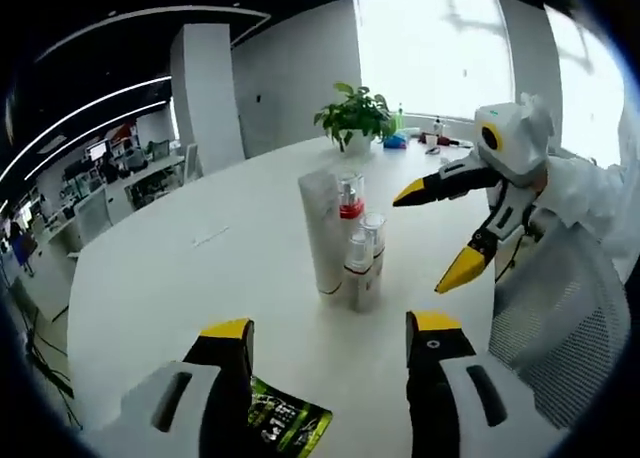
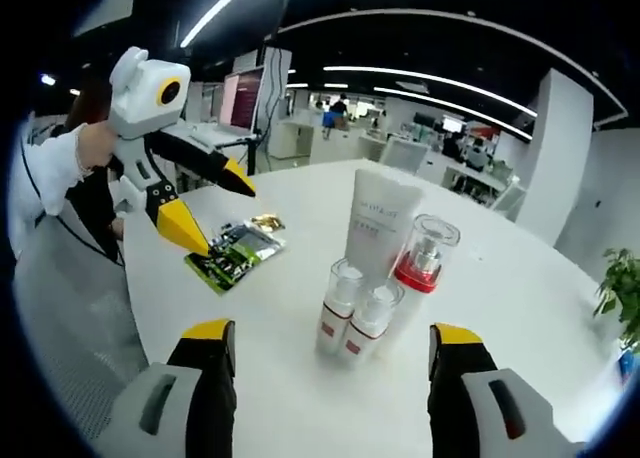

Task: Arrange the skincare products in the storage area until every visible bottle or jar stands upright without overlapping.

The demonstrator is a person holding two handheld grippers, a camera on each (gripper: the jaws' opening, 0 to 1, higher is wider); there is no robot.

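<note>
On the round white table (image 2: 520, 278), straight ahead of both tools, a tall white squeeze tube (image 2: 377, 228) stands beside a clear pump bottle with a red collar (image 2: 424, 258) and two small clear spray bottles (image 2: 355, 318), all upright and tightly clustered. I hold my right gripper (image 2: 330, 353) spread and empty, nearest the small bottles. My left gripper (image 1: 330, 343) is likewise spread, facing them from the opposite side (a flat green sachet (image 2: 233, 253) lies just beside it). I judge the bottles need little beyond separating.
</note>
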